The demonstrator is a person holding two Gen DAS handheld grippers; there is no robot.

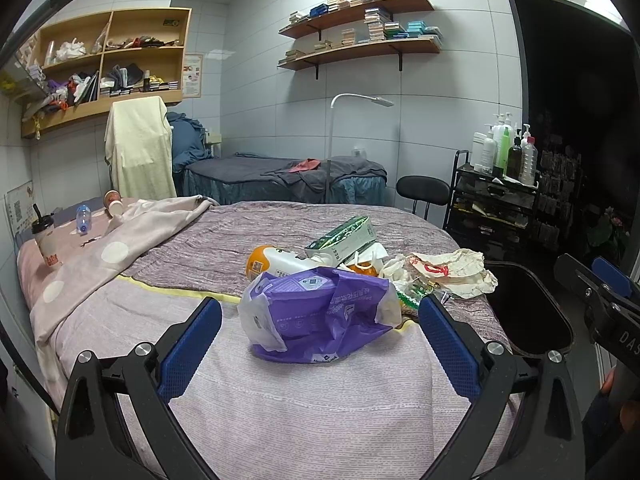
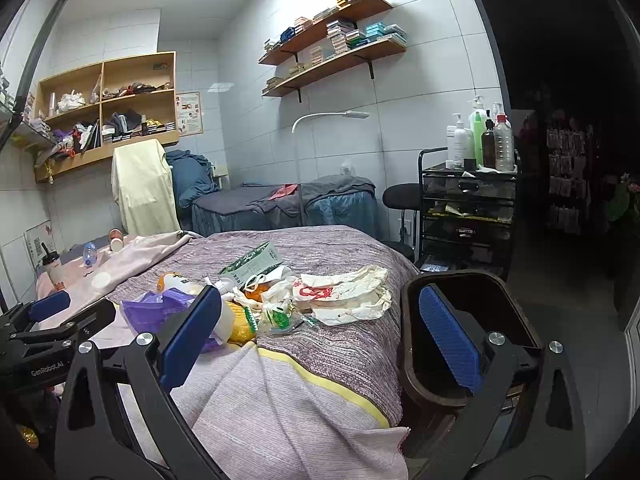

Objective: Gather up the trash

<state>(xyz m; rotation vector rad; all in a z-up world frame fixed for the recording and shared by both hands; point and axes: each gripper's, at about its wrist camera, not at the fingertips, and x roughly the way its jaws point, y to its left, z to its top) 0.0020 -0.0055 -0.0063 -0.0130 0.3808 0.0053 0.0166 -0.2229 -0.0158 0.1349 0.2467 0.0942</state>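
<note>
A pile of trash lies on the bed: a purple plastic bag (image 1: 320, 316), a white bottle with an orange end (image 1: 276, 264), a green carton (image 1: 344, 236) and a crumpled white bag with red print (image 1: 452, 270). My left gripper (image 1: 320, 304) is open, its blue pads either side of the purple bag without touching it. My right gripper (image 2: 320, 296) is open and empty, its right finger over a dark brown bin (image 2: 472, 320) beside the bed. In the right wrist view the purple bag (image 2: 156, 312) sits partly behind my left finger.
A drink cup with a straw (image 1: 44, 236), a plastic bottle (image 1: 83, 218) and a tipped paper cup (image 1: 113, 203) lie at the bed's far left by a spotted blanket (image 1: 120, 248). A black trolley with bottles (image 1: 496, 200), a stool (image 1: 424, 190) and a second bed (image 1: 280, 176) stand behind.
</note>
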